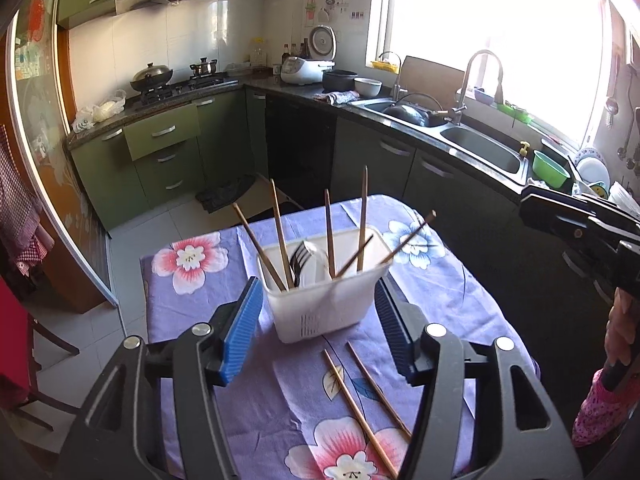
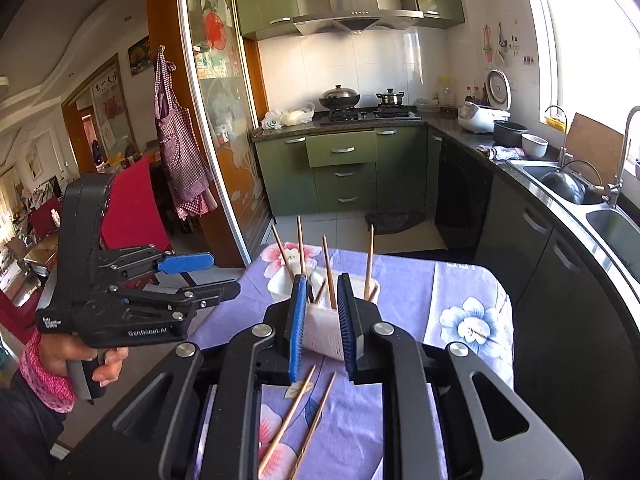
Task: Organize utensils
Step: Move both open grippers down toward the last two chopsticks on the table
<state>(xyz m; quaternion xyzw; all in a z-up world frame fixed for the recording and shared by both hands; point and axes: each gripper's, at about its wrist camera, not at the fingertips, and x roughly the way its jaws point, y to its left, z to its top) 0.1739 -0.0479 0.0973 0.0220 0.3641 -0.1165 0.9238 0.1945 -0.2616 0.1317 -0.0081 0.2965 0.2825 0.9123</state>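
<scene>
Chopsticks on cloth, below open left claw, holder ahead

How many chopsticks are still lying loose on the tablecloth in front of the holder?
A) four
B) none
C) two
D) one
C: two chopsticks lie side by side on the tablecloth just in front of the white holder, between the open left gripper fingers; the rest stand in the holder with a fork.
</scene>
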